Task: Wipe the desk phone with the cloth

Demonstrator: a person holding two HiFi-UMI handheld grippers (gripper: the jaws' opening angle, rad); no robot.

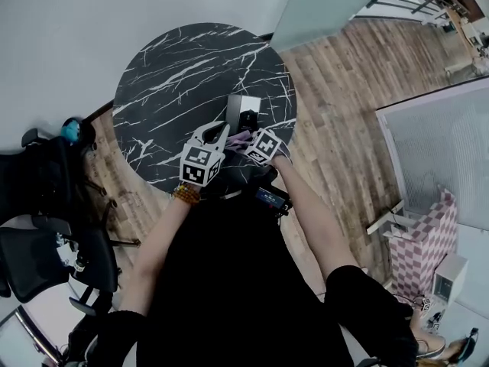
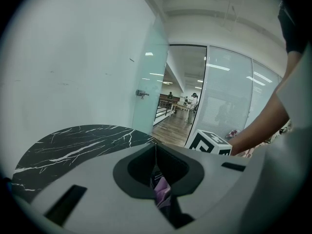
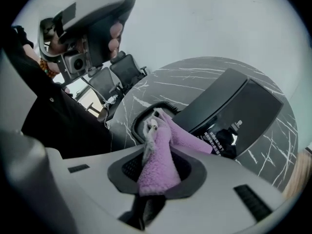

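Nearest: the right gripper (image 3: 155, 143) has its jaws clamped on a bunch of the purple cloth (image 3: 161, 172). The fabric stands up between them and spills forward. The left gripper (image 2: 156, 177) has its jaws together on a small purple fold with a printed tag. I take this for a corner of the same cloth, so both tongs are holding it.

Just beyond: the cloth's free end lies against the near edge of the desk phone (image 3: 234, 106), beside its coiled cord (image 3: 138, 118). The phone sits tilted at the near rim of the round black marble table (image 1: 176, 75), right in front of both grippers.

Farther: white wall, a glass door, and office chairs (image 1: 46, 235) off to the left.

Step, as I judge it: the wipe is at its start or early. The cloth is on the phone's edge, not yet across its sloped face.

Next move calls for drawing the cloth over the face with light pressure. The phone looks light and may slide. I would keep clear of the cord, which could snag the fabric.
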